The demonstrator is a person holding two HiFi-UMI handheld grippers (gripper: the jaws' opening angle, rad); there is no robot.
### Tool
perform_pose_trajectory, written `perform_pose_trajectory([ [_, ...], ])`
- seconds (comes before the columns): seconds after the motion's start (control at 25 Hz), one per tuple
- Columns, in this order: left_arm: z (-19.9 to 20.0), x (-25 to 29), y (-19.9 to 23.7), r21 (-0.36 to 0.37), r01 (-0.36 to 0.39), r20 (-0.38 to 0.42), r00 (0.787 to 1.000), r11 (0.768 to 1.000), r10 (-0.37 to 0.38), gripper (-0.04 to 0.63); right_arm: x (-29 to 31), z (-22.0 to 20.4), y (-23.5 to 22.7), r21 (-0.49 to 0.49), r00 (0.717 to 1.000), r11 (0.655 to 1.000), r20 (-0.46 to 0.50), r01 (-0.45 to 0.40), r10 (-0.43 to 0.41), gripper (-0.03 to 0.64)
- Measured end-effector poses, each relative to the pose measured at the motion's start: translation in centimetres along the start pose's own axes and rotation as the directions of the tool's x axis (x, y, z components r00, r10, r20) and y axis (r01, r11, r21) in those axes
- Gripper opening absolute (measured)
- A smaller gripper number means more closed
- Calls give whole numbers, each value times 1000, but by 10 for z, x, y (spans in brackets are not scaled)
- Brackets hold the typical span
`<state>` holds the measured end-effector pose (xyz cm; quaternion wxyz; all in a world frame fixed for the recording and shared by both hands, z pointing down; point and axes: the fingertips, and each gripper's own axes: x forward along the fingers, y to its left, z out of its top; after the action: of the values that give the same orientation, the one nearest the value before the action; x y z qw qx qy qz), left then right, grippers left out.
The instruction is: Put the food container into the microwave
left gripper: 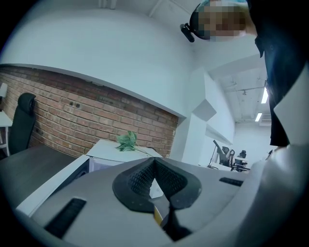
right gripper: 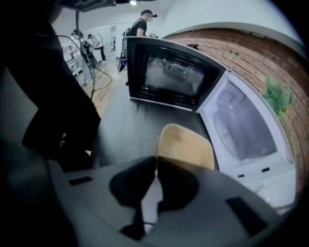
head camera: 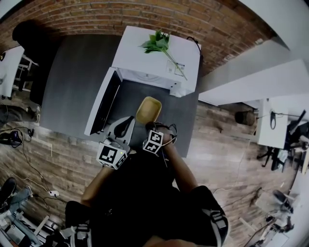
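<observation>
A tan, empty food container (head camera: 148, 109) hangs just in front of the white microwave (head camera: 175, 56), whose door (head camera: 102, 102) stands swung open to the left. My right gripper (head camera: 150, 126) is shut on the container's near rim (right gripper: 186, 144). The right gripper view shows the white cavity (right gripper: 241, 125) to the right and the dark glass door (right gripper: 169, 77) behind. My left gripper (head camera: 127, 121) hovers beside the container's left, near the door. In the left gripper view its jaws (left gripper: 154, 163) meet with nothing between them, pointing over the microwave top.
A green sprig (head camera: 158, 42) lies on the microwave's top. The microwave stands on a dark grey table (head camera: 77, 72) against a brick wall (head camera: 120, 14). A black chair (head camera: 29, 34) sits at far left. Cables (head camera: 29, 166) lie on the wooden floor. People (right gripper: 142, 21) stand far off.
</observation>
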<state>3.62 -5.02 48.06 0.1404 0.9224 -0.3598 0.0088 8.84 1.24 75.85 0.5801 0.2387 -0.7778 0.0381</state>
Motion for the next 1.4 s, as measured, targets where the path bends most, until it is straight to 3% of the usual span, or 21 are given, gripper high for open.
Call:
perform_pose_trajectory([
  [0.28,9,4,6,3,-11,26,1000,1000,11,35,-20,10,-27,-58,997,996,28,74,-73,40],
  [0.76,23,9,39,-11,36,31,999,999,-35,35,-30,44,-93,-47,975,975,43,219,-217,40],
  [1.4,26,40,68,-41,56,15,998,998,-55,35,13,65,-166,-13,954,955,40,297,-296,40],
])
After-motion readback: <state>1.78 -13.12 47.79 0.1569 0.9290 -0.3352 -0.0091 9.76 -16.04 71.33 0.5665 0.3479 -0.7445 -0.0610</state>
